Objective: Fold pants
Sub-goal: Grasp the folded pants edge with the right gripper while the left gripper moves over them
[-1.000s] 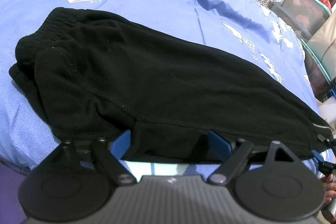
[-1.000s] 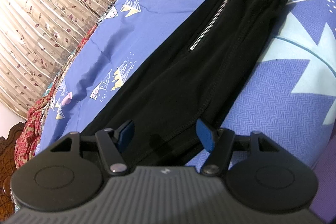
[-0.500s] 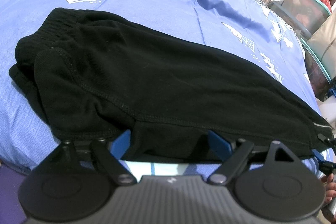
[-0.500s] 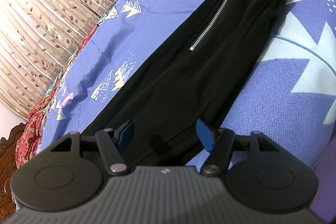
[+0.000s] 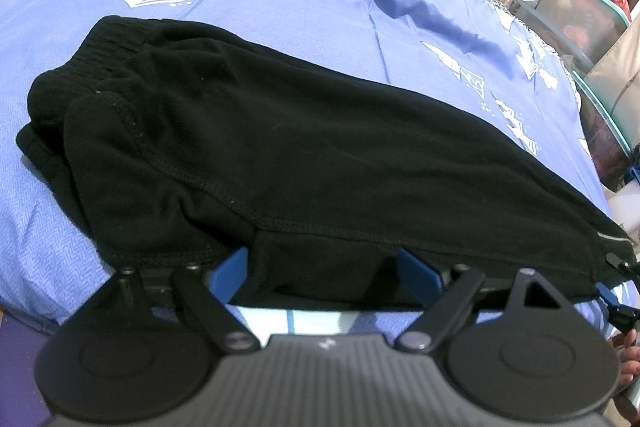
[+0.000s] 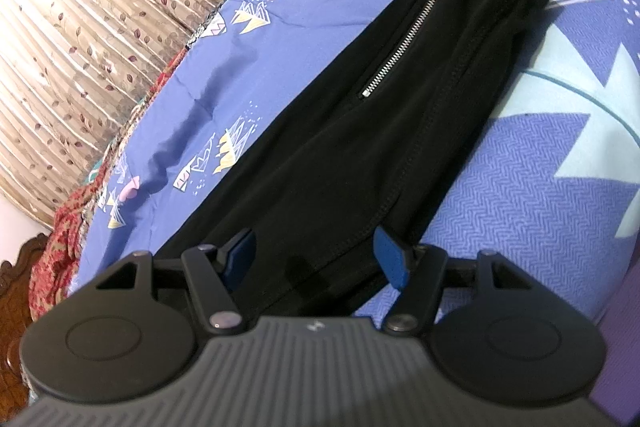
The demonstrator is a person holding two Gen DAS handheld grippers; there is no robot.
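Note:
Black pants (image 5: 320, 147) lie folded lengthwise on a blue printed bedsheet (image 5: 280, 7), with the elastic waistband (image 5: 108, 39) at the far left. My left gripper (image 5: 322, 269) is open at the pants' near edge; fabric lies between its blue pads (image 5: 230, 269) without being pinched. In the right wrist view the pants leg (image 6: 360, 147) runs away from me, and a silver zipper (image 6: 404, 39) reaches its far end. My right gripper (image 6: 316, 261) is open over the near part of that leg, with its pads (image 6: 390, 263) apart on either side of the cloth.
Leaf-print curtains (image 6: 80, 27) hang behind the bed. Clear storage boxes (image 5: 580, 11) stand past the bed's right end. A red patterned cloth (image 6: 60, 235) and a carved wooden frame (image 6: 12, 287) border the far side. A hand (image 5: 632, 351) shows at the right edge.

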